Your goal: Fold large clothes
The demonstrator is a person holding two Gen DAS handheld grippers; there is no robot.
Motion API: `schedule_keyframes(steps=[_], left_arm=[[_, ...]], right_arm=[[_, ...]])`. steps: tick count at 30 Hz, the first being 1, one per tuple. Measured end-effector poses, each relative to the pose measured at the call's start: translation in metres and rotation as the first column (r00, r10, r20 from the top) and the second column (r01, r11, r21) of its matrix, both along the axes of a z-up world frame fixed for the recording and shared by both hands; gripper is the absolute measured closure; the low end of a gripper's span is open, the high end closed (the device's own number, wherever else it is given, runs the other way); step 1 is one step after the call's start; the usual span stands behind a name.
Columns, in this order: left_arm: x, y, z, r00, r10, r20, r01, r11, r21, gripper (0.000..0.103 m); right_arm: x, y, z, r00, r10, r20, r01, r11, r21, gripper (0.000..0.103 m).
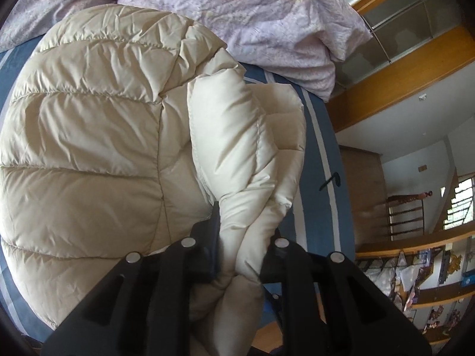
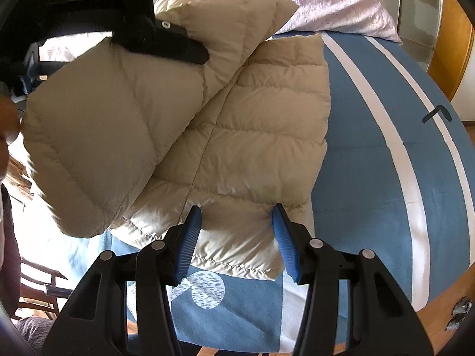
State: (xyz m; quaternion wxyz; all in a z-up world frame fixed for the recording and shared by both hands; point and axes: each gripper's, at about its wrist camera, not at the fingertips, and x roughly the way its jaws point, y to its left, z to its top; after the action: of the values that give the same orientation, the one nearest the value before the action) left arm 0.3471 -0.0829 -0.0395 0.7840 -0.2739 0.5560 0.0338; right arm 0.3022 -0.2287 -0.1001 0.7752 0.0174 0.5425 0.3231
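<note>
Between my left gripper's [image 1: 240, 225] jaws, clamped: a bunched fold of beige down jacket [image 1: 89, 136]. Right gripper [image 2: 236, 237] apart, tips straddling the hem on blue bedsheet [image 2: 365, 160].

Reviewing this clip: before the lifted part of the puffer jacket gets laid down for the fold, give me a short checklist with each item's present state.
1. Left gripper has beige puffer jacket fabric bunched between its jaws: ok.
2. Right gripper straddles the jacket's near edge, pads not clearly pressing: cannot tell if gripped.
3. Lifted flap hangs over the flat part of the jacket: ok.
4. Jacket lies on the blue striped bedcover, not over the edge: ok.
5. Pink quilt clear of the jacket: not ok; in the left wrist view it borders the jacket's far edge.
</note>
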Motion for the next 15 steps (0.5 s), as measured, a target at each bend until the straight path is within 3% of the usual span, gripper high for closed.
schedule_keyframes(steps=[5, 9, 15], left_arm=[[-0.002, 0.0, 0.006, 1.0, -0.009, 0.006, 0.009, 1.0, -0.013, 0.077], [-0.002, 0.002, 0.014, 1.0, -0.011, 0.023, 0.012, 0.998, -0.056, 0.06], [-0.011, 0.002, 0.036, 0.997, -0.036, 0.071, 0.041, 0.997, -0.064, 0.054]], right_arm=[[0.001, 0.001, -0.001, 1.0, -0.001, -0.001, 0.001, 1.0, -0.002, 0.051], [0.002, 0.001, -0.002, 1.0, 0.003, -0.002, -0.003, 1.0, -0.006, 0.051], [0.003, 0.002, -0.003, 1.0, 0.002, 0.0, -0.002, 1.0, -0.01, 0.051]])
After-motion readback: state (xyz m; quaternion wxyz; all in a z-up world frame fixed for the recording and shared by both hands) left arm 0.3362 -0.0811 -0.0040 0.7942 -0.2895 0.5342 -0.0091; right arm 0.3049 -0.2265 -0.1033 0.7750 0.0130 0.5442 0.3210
